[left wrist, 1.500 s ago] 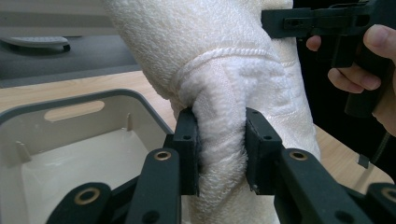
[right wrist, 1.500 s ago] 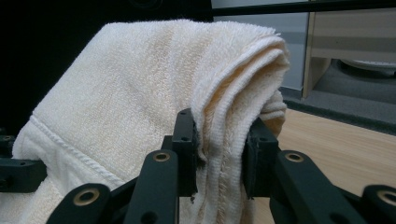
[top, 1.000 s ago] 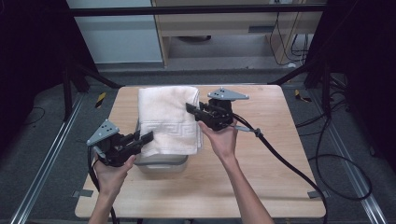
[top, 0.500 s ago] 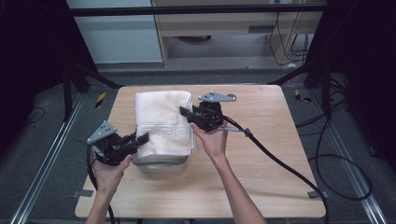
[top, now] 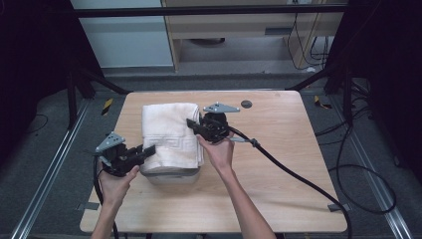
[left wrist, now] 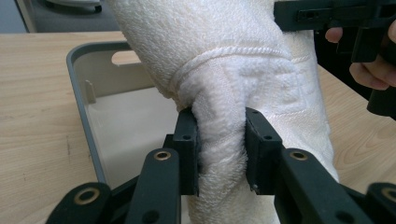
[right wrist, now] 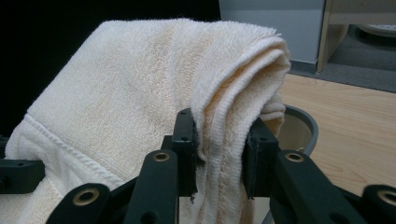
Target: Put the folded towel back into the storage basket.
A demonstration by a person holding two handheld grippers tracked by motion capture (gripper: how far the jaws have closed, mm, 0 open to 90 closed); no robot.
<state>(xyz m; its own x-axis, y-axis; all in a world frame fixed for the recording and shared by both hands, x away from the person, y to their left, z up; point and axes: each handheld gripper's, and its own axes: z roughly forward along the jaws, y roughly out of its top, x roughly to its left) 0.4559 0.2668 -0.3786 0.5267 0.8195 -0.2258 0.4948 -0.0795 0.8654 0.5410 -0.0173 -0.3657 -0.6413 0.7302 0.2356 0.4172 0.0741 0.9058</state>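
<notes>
A folded white towel (top: 169, 134) hangs between my two grippers above a grey plastic bin (top: 171, 177) on the wooden table (top: 278, 164). My left gripper (top: 148, 150) is shut on the towel's near left edge; in the left gripper view the terry cloth (left wrist: 224, 70) is bunched between the jaws of the left gripper (left wrist: 220, 123). My right gripper (top: 191, 124) is shut on the towel's right edge, and in the right gripper view the folded layers (right wrist: 140, 93) are squeezed in the right gripper (right wrist: 219, 121). The towel hides most of the bin.
The bin's open inside and rim (left wrist: 77, 88) lie just below the towel. A thick black cable (top: 293, 174) trails from the right gripper across the table to the right. A small dark disc (top: 246, 104) sits near the table's far edge.
Both hands have sunk with the towel, bringing it lower over the bin. The right gripper has also shifted left and toward me.
</notes>
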